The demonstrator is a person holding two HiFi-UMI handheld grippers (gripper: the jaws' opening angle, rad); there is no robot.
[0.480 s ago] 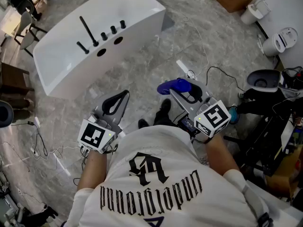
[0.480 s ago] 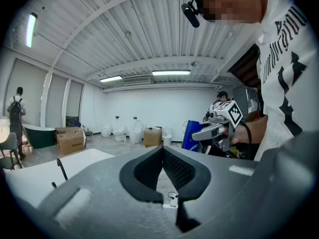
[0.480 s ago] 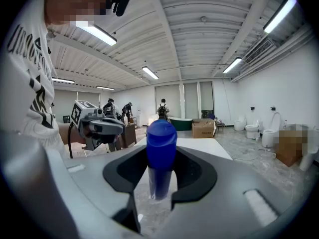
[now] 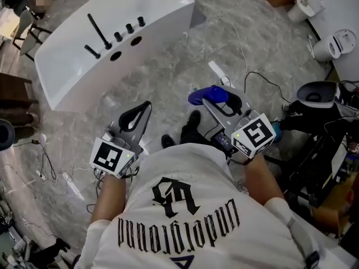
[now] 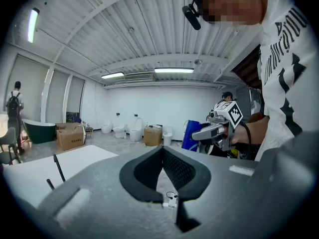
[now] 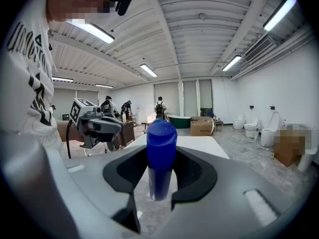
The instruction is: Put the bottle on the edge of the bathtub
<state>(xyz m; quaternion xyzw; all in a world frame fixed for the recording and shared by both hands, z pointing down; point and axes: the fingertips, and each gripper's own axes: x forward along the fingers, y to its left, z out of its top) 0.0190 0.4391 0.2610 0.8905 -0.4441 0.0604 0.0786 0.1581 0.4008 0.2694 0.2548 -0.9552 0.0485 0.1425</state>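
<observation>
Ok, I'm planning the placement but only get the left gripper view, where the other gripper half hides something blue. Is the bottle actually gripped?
Observer: Yes. The right gripper view shows the right gripper shut on the blue bottle, pads on both sides.
Operator: Is it over the bathtub yet?
Observer: No. In the head view the bottle hangs above the stone floor, short of the bathtub.
Operator: Any free rim?
Observer: The black tap fittings stand mid-ledge; the ledge's right end is bare.
</observation>
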